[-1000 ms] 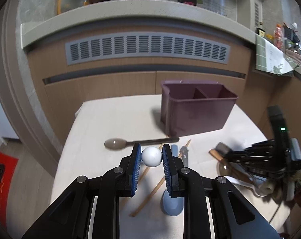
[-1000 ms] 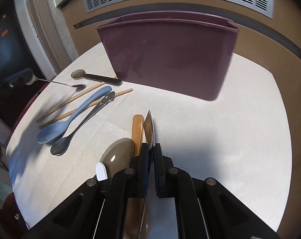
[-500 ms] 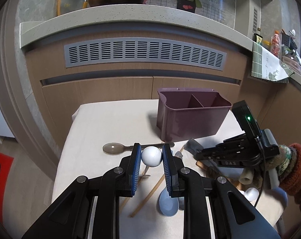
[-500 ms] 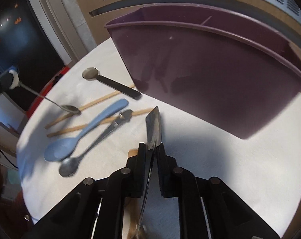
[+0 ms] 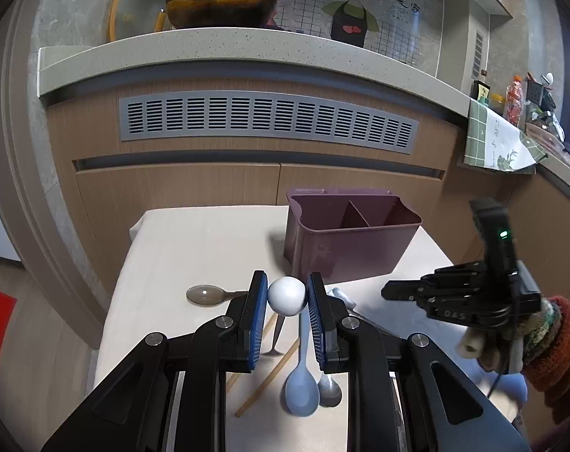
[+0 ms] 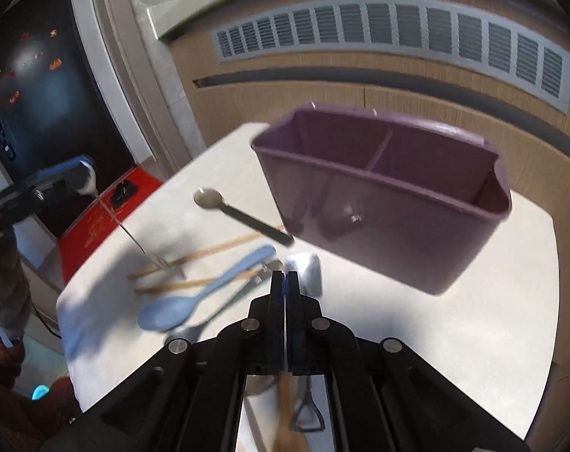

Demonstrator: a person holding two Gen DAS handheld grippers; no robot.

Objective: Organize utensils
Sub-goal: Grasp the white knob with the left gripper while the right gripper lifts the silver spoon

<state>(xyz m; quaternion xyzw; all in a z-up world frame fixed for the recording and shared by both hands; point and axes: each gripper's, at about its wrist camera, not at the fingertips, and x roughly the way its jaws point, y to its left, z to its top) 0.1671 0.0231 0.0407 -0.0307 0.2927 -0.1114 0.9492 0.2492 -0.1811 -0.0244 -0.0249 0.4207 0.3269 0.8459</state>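
Fingers of my left gripper [image 5: 287, 289] clamp the white ball knob [image 5: 285, 298] of a thin metal utensil, whose stem [image 6: 123, 226] slants down toward the wooden chopsticks [image 6: 209, 250]. My right gripper [image 6: 285, 277] has just been closing; its jaws stand almost together. A blurred silver blade [image 6: 308, 269] shows beside their tips, and I cannot tell whether it is pinched. The purple two-compartment plastic bin [image 5: 345, 254] stands upright on the white-clothed table [image 5: 194, 248]. A pale blue plastic spoon [image 5: 301, 391] lies near the chopsticks.
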